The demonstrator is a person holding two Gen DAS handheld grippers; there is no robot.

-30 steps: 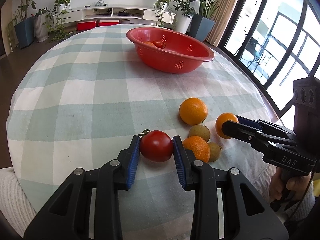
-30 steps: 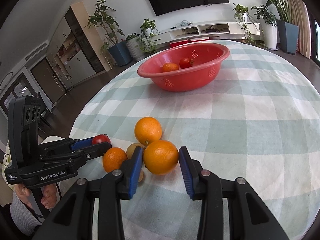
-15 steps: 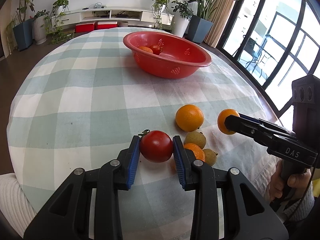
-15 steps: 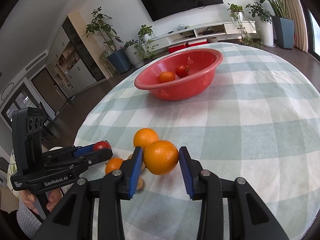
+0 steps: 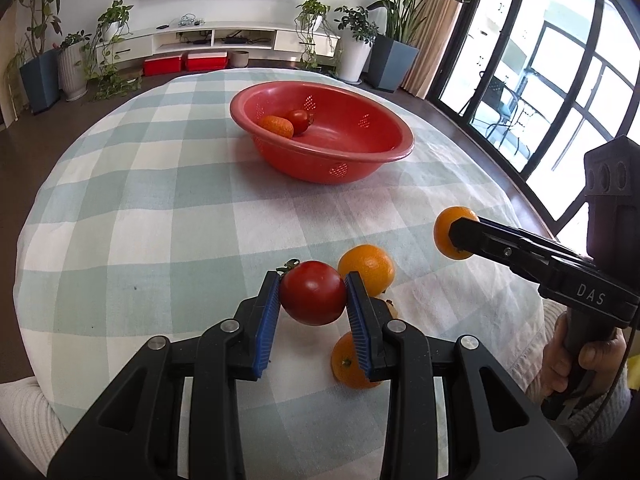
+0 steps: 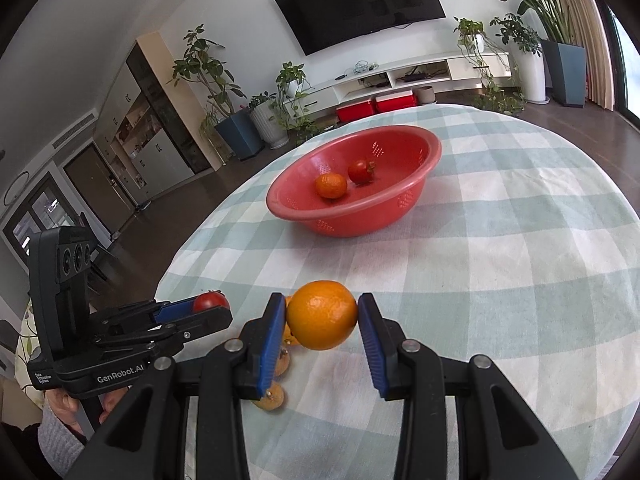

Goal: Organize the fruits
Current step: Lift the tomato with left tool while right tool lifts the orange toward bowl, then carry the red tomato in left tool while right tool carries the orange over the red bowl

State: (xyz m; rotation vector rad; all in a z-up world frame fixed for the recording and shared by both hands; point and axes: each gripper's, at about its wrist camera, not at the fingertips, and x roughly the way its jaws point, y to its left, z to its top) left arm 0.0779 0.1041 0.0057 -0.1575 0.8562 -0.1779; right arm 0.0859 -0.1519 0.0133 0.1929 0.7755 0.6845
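My left gripper (image 5: pixel 313 300) is shut on a red tomato (image 5: pixel 313 298), held above the checked tablecloth. My right gripper (image 6: pixel 322 318) is shut on an orange (image 6: pixel 322 315), also lifted off the cloth; in the left wrist view this held orange (image 5: pixel 450 228) shows at the right gripper's tip. A red perforated bowl (image 5: pixel 384 152) stands at the far middle of the table with a small orange (image 5: pixel 276 126) and a small tomato (image 5: pixel 300 120) inside. Two oranges (image 5: pixel 366 266) (image 5: pixel 348 364) lie on the cloth under the left gripper, partly hidden by its right finger.
Small brownish fruits (image 6: pixel 272 396) lie on the cloth below the right gripper's left finger. The round table's edge (image 5: pixel 516 200) drops off near the window on the right. Potted plants and a low TV shelf (image 5: pixel 224 38) stand beyond the table. A hand (image 5: pixel 580 364) grips the right tool's handle.
Both grippers have risen off the cloth with their fruits. The tomato and the orange now hang above the fruits left on the cloth, and the bowl looks nearer.
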